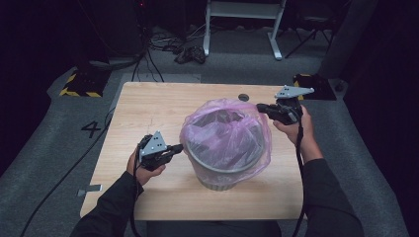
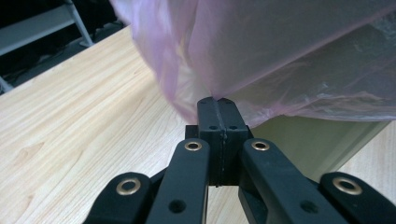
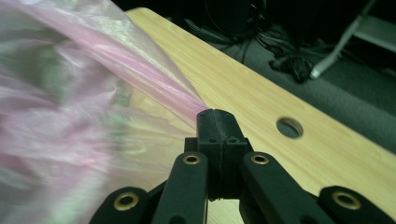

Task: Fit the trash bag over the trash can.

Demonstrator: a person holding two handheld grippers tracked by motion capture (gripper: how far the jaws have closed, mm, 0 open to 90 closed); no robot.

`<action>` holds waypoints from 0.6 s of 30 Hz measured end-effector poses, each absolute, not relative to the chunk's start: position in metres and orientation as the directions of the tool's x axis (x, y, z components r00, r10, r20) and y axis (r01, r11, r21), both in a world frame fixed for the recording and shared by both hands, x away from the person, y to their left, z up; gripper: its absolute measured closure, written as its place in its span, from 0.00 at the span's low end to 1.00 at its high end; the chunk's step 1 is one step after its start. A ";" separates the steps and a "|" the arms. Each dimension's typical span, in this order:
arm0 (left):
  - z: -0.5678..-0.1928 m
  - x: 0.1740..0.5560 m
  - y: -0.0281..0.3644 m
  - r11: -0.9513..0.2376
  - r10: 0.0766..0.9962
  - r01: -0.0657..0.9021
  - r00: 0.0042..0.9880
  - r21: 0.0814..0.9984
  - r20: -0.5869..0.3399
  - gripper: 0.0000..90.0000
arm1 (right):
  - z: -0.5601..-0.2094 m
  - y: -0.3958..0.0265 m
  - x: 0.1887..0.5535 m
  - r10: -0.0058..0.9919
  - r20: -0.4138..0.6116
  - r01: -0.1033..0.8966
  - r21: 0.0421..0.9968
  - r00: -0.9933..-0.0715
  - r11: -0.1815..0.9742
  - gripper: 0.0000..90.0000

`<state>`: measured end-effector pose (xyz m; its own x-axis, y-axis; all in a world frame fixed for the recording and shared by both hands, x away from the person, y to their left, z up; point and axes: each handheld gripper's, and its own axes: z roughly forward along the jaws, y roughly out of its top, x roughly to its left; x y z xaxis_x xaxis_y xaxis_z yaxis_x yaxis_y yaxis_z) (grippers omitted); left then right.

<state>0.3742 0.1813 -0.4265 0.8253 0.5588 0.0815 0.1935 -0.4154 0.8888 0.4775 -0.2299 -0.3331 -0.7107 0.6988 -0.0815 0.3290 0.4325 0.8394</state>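
A round grey bin (image 1: 221,177) stands in the middle of the wooden table (image 1: 148,108), with a thin pink plastic bag (image 1: 227,131) draped over its rim and puffed up above it. At the bin's left side, my left gripper (image 1: 179,147) is shut on the bag's edge. In the left gripper view the closed jaws (image 2: 217,103) pinch the pink film (image 2: 280,56) just above the bin's wall (image 2: 308,140). My right gripper (image 1: 260,106) is at the bin's far right, shut on a stretched fold of the bag (image 3: 93,93). Its tips (image 3: 215,114) meet on the film.
A round cable hole (image 1: 243,97) is in the table near its far edge, close to the right gripper. Beyond the table, cables (image 1: 188,52) and a white frame (image 1: 242,15) stand on the grey floor. Bare wood lies left of and in front of the bin.
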 end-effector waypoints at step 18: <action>-0.418 0.385 0.206 -0.352 0.608 0.217 0.792 0.911 0.047 0.76 | -0.385 -0.241 0.486 0.720 0.044 0.440 0.817 -0.693 0.373 1.00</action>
<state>0.3851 0.2065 -0.4180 0.7922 0.6084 0.0465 0.2167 -0.3518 0.9106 0.4863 -0.2409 -0.3850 -0.6926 0.7199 0.0444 0.4402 0.3731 0.8168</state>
